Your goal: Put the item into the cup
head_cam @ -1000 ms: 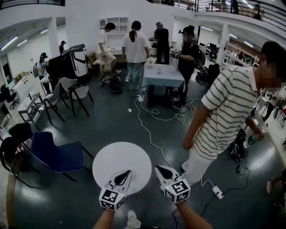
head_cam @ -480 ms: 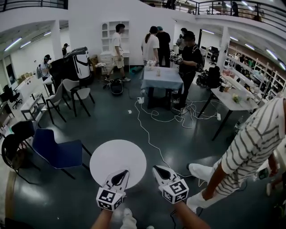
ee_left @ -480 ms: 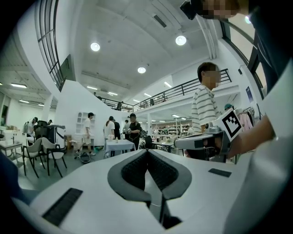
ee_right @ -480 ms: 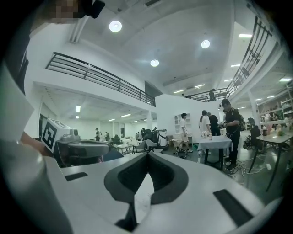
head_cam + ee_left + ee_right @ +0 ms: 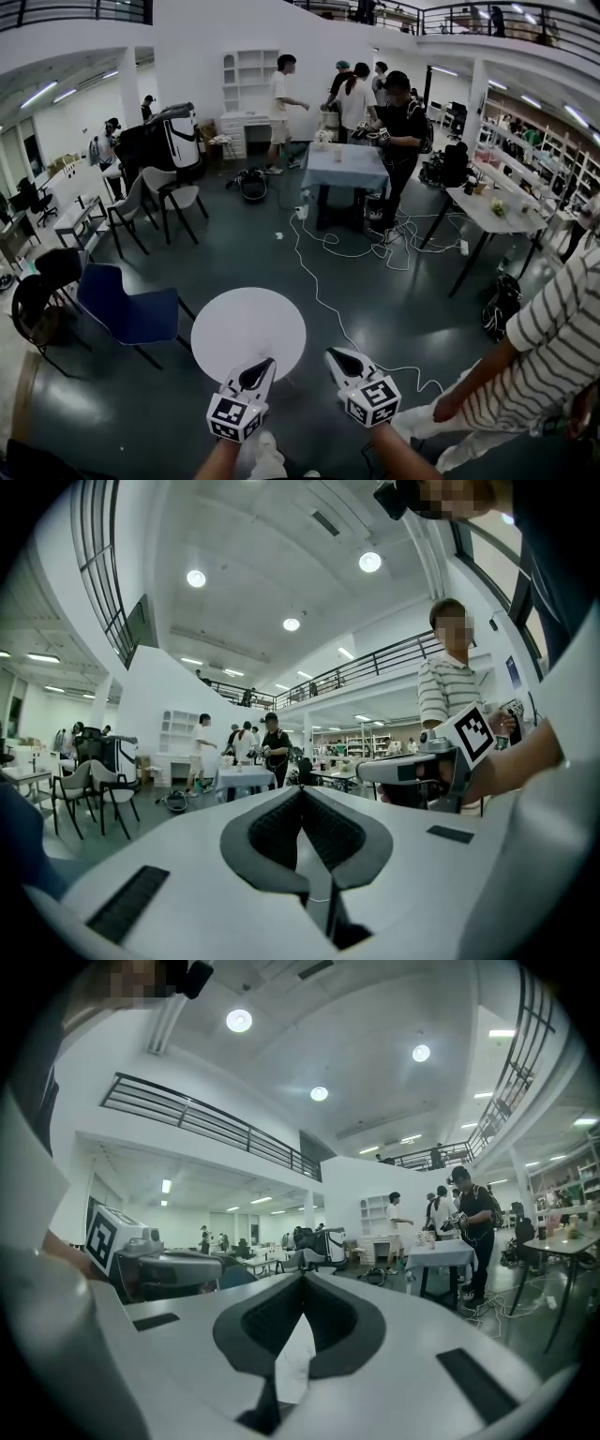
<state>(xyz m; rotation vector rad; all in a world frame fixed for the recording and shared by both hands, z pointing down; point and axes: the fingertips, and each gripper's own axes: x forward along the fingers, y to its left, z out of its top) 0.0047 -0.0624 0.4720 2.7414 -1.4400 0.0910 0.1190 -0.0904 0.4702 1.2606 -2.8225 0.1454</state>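
Head view has the person standing on the dark floor of a big workshop hall, with both tongs held out level in front. The left gripper [image 5: 263, 365] has its jaws pressed together, and the left gripper view shows the dark pads meeting at the tip with nothing between them. The right gripper [image 5: 334, 355] is the same: the right gripper view shows its jaws together and nothing pinched.

As for the task, I'd say it has not started. I can find neither the item nor the cup in any of the 3 views. The round white table [image 5: 248, 323] lies just beyond the 2 gripper tips, and I see nothing standing on it. Well across the room, a cloth-covered table [image 5: 342, 167] carries a few small things, too small for me to tell whether a cup is among them; several people stand around it. A blue chair [image 5: 127, 309] sits to the left of the round table, and a person in a striped shirt [image 5: 553, 352] is close by on the right.

By my reckoning every step is left: reach the item, grip it, carry it to the cup and let it go inside.
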